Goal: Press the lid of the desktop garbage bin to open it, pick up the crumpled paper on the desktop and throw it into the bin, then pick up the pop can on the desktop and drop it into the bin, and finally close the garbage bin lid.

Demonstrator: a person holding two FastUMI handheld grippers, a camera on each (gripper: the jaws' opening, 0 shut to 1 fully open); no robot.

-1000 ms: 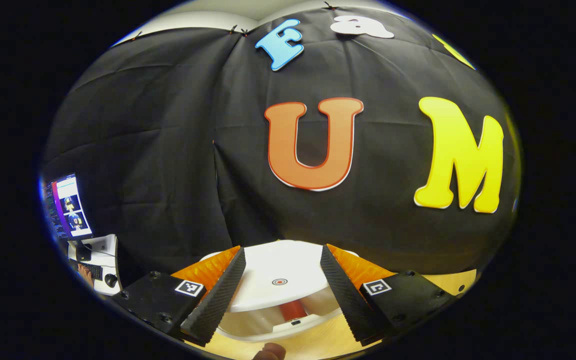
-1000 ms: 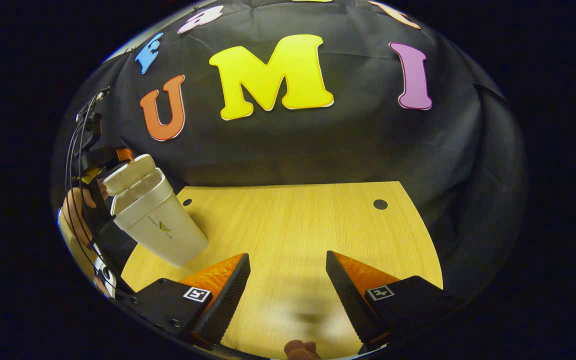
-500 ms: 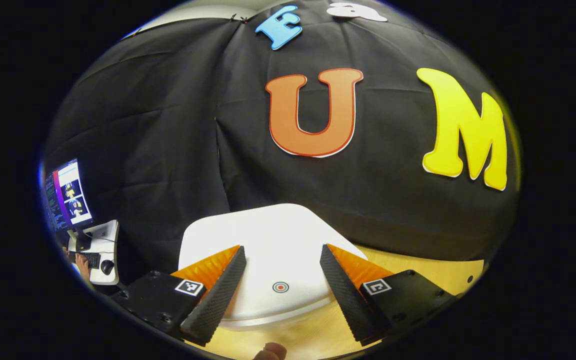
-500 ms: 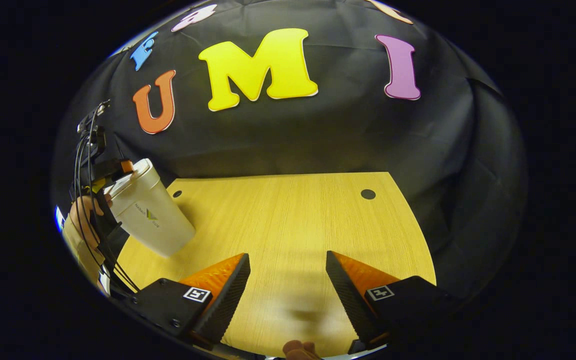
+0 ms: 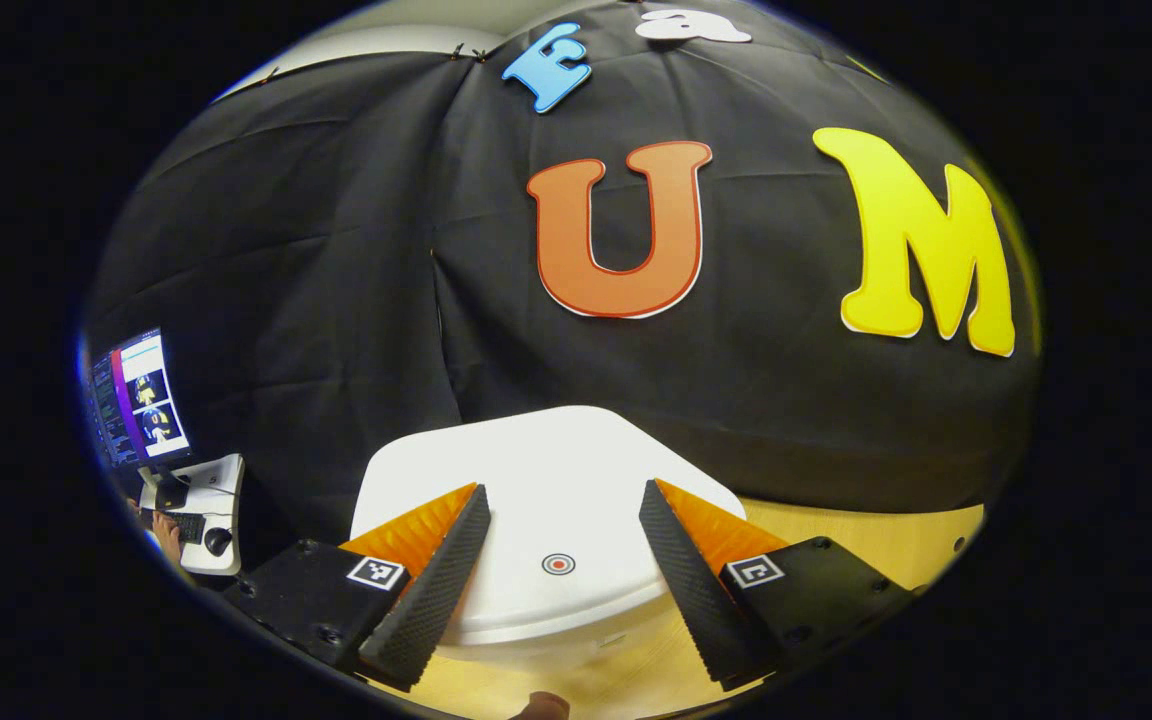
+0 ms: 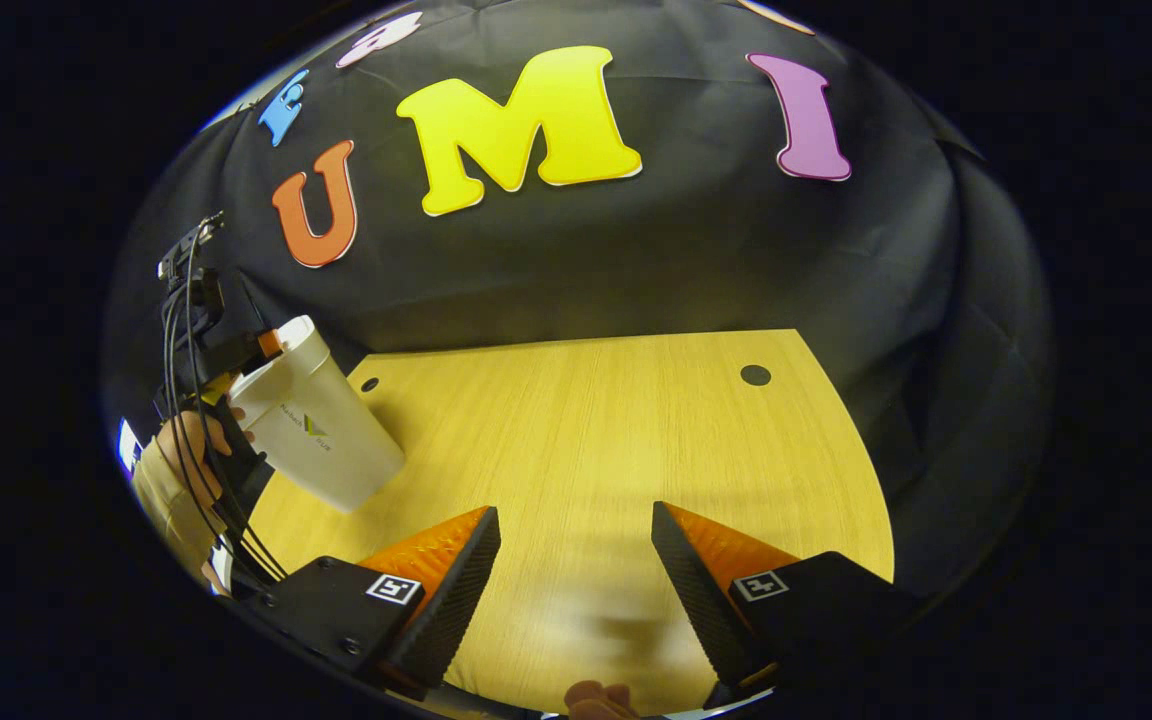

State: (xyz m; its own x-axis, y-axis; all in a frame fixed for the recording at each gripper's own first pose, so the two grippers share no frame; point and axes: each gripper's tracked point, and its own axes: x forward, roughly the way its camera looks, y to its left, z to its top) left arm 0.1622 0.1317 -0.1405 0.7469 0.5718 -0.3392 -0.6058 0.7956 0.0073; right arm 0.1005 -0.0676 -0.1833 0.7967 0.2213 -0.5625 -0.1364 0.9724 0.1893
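I see the white garbage bin (image 6: 321, 432) at the desk's (image 6: 586, 450) left edge, its lid (image 5: 536, 500) down flat. My left gripper (image 5: 558, 570) hangs just above the lid, jaws wide, holding nothing. My right gripper (image 6: 576, 575) hangs over bare desk, well apart from the bin, jaws wide and holding nothing.

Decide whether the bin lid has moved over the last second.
Yes. The lid has swung down shut onto the bin; earlier it stood raised above the rim, judged against the tabletop.
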